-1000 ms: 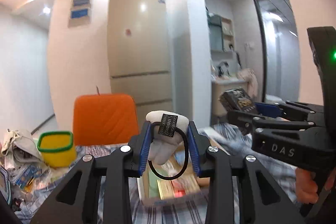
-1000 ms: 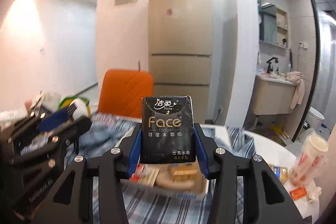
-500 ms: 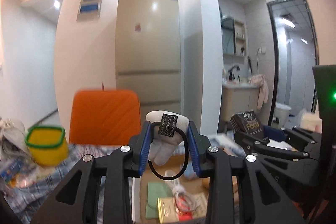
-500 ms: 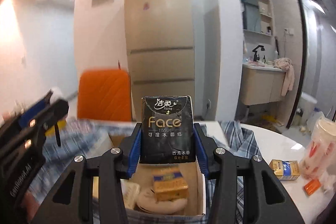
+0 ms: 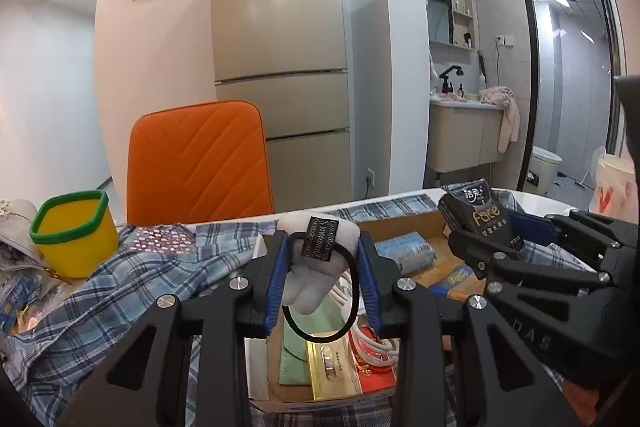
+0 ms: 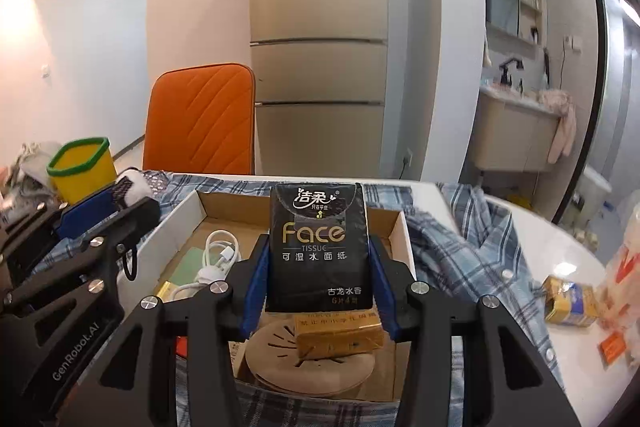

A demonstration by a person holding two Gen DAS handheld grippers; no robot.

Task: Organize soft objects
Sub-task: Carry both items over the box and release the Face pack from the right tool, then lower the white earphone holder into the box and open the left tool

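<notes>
A blue plaid cloth covers the table under both grippers. On it, directly below and ahead of them, sits an open cardboard box holding a white cable, a round tan perforated disc and a gold packet. Beyond the left gripper's left side stands a yellow tub with a green rim. The right gripper pinches a black "Face" tissue pack upright between its blue pads, above the box interior. The left gripper clamps a small white plush piece carrying a black label and a black elastic loop, which hangs free over the box's near end.
</notes>
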